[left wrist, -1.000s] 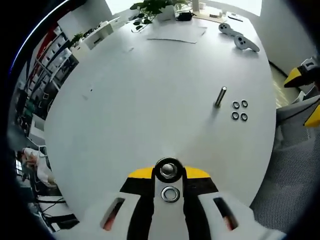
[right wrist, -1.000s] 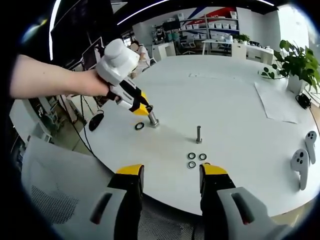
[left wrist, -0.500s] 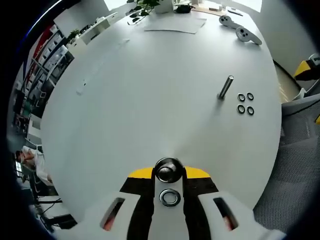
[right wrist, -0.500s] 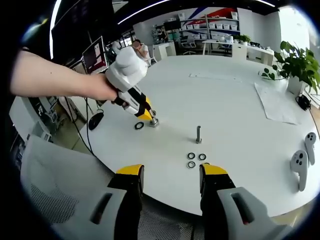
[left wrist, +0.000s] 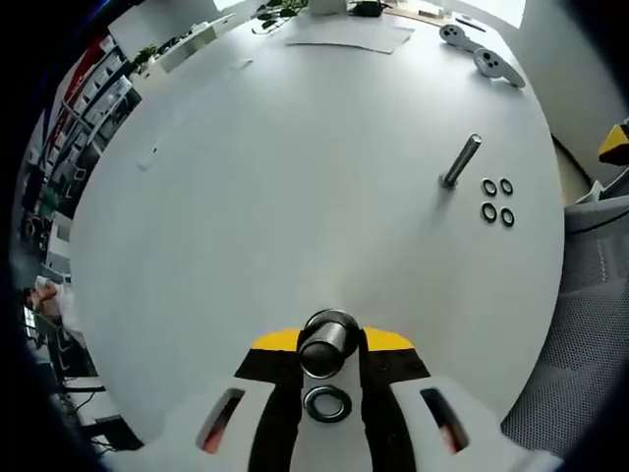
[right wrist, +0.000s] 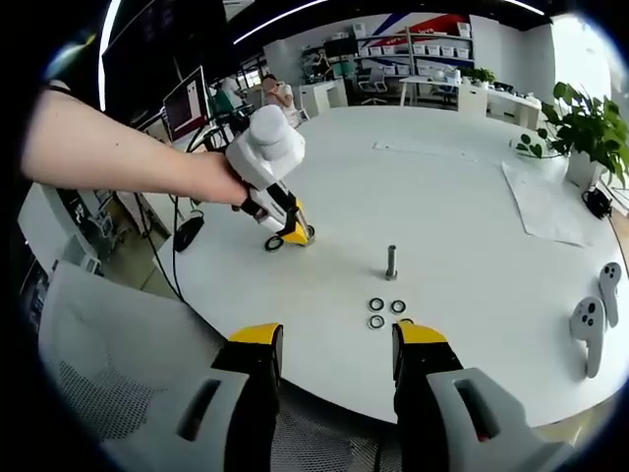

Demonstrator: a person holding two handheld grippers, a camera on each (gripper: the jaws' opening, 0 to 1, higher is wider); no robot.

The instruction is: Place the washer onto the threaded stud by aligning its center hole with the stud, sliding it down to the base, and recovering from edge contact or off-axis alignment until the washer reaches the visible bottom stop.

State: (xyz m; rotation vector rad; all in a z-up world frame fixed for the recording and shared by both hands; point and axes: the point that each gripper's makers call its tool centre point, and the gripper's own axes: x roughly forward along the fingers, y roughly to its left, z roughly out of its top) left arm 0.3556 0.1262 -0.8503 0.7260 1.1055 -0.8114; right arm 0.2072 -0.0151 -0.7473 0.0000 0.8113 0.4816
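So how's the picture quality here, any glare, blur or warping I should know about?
Left gripper view: even light, soft shadows; the fisheye curves the table edge, and the stud between the jaws looks slightly soft. Right gripper view: bright window glare at top right behind the plant; the washers stay crisp, and the edges bend strongly.

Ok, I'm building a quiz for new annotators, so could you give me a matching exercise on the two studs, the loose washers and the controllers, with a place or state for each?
Things:
1. near stud
2. far stud
3. four loose washers
4. game controllers

Places or states:
A. white, lying furthest from the jaws
B. between the jaws of the left gripper
C. clustered flat beside a stud
D. standing alone, nothing holding it

Pairs: 1-B, 2-D, 3-C, 4-A
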